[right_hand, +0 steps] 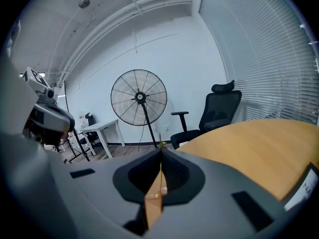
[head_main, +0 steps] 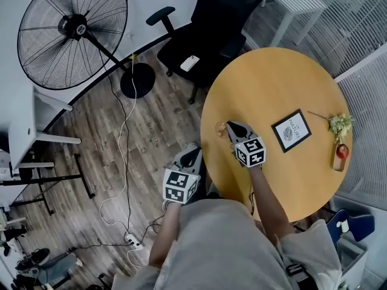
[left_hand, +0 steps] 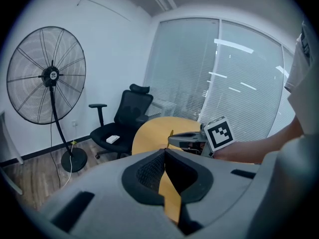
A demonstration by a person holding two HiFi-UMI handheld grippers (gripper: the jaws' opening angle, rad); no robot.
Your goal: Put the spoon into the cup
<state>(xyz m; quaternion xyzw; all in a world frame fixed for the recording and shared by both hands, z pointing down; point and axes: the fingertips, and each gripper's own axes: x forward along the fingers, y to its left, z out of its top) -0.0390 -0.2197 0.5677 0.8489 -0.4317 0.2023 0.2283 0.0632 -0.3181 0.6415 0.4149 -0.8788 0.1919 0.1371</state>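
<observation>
Your right gripper (head_main: 230,126) reaches over the near left part of the round worktop (head_main: 275,83). Your forearm is stretched out from your body and the marker cube faces up. The gripper points away from you and tips slightly downward, just above the wood. Its jaws are pressed together on a slim tan spoon (head_main: 221,127), which juts past the tips toward the worktop's left edge. In the left gripper view it shows as a thin sliver standing up from those tips.

Your left gripper (head_main: 192,153) hangs off the worktop, over the plank floor (head_main: 151,125) just beside the rim and close to your lap. It is angled forward and down. Its jaws meet at the tips with nothing between them.

Across the worktop, well apart from both grippers, lie a framed card (head_main: 291,130), a dried sprig (head_main: 340,124) and a tan wooden piece (head_main: 338,161) with a red spot. I cannot tell whether that piece is the cup.
</observation>
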